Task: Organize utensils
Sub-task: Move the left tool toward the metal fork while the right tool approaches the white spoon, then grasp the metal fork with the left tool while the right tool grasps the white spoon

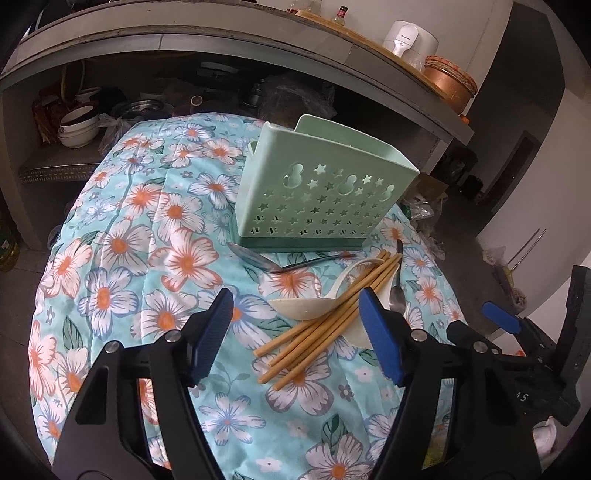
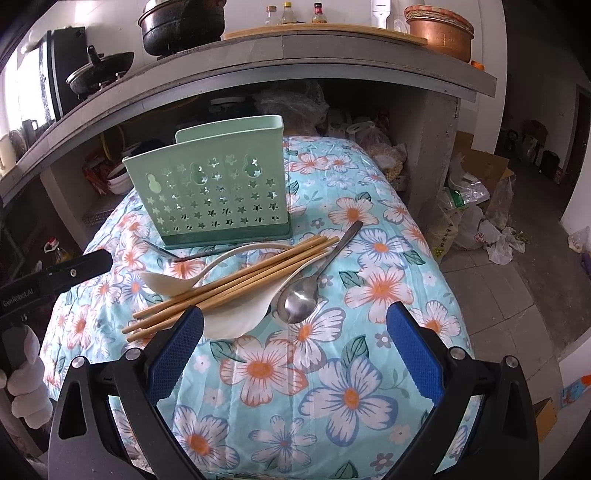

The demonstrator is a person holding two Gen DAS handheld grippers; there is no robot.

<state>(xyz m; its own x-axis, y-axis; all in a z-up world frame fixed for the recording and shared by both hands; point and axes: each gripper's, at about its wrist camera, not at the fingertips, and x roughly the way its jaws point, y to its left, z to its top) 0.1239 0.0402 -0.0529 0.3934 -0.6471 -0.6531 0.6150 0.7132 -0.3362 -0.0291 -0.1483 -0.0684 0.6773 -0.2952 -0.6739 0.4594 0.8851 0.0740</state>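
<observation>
A mint-green perforated utensil holder [image 1: 325, 188] [image 2: 214, 192] stands upright on the floral tablecloth [image 1: 147, 229] [image 2: 369, 280]. In front of it lie several wooden chopsticks [image 1: 328, 321] [image 2: 229, 284] across two white ceramic spoons [image 1: 306, 306] [image 2: 236, 317], a metal spoon [image 1: 397, 295] [image 2: 303, 295] and a dark metal utensil [image 1: 288, 264] [image 2: 192, 254]. My left gripper [image 1: 299, 306] is open just above the chopsticks' near ends. My right gripper [image 2: 295, 325] is open near the white spoon and metal spoon. The right gripper also shows in the left wrist view [image 1: 502, 317].
A concrete shelf unit [image 2: 332, 74] behind the table holds pots, bowls [image 1: 77, 125] and a copper pot [image 2: 439, 29]. Bags and a cardboard box [image 2: 476, 173] lie on the floor at right. The table edge drops off at right.
</observation>
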